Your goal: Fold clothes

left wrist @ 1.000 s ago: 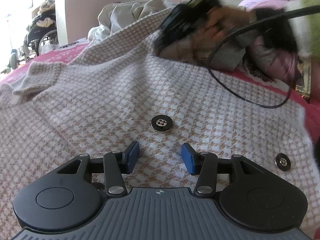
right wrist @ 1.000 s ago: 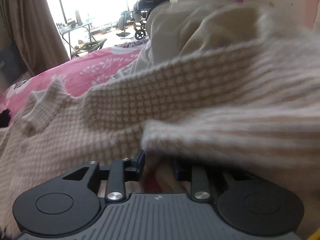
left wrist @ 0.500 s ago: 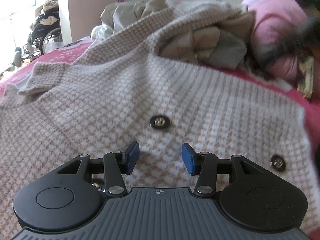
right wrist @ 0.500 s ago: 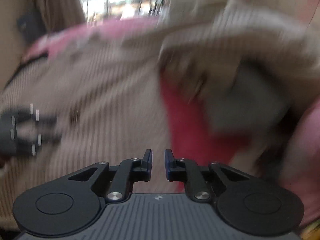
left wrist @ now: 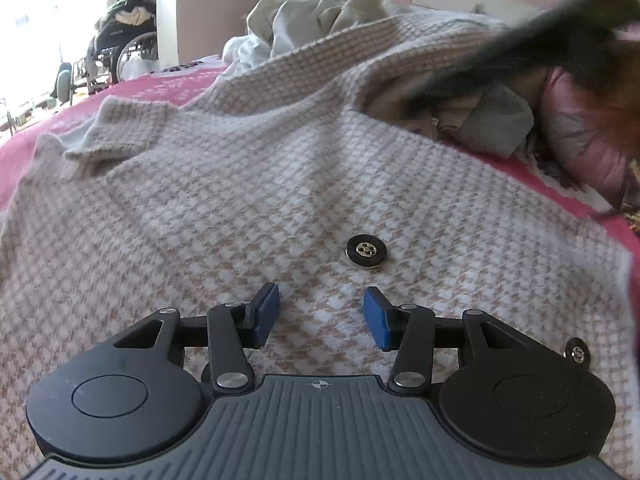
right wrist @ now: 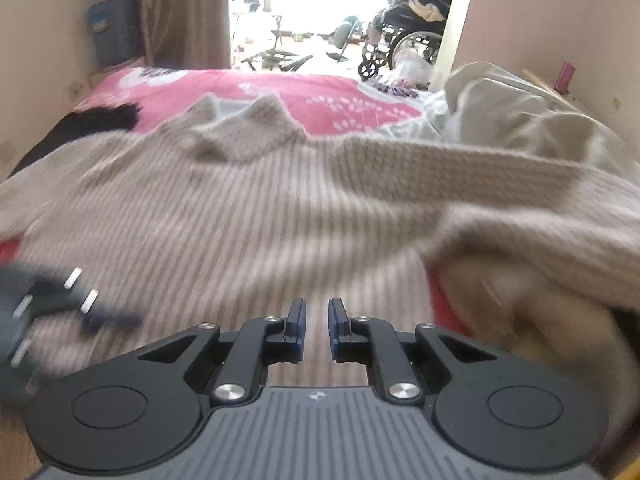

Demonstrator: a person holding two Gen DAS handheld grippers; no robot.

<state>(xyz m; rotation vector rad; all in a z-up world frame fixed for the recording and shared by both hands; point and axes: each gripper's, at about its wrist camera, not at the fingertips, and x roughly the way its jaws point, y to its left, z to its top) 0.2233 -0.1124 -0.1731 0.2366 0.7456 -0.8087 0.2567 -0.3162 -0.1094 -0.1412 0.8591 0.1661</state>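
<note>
Both grippers are showing the same build. The left gripper point(left wrist: 320, 316) is wearing blue pads point(left wrist: 267, 312) on black finger links, each link pinned with silver screws point(left wrist: 231, 381). Two round black discs point(left wrist: 110, 396) are sitting on either side of a grey ribbed body carrying a small crosshair mark point(left wrist: 319, 384). The right gripper point(right wrist: 317, 326) is looking identical, with darker blue pads point(right wrist: 298, 322).
</note>
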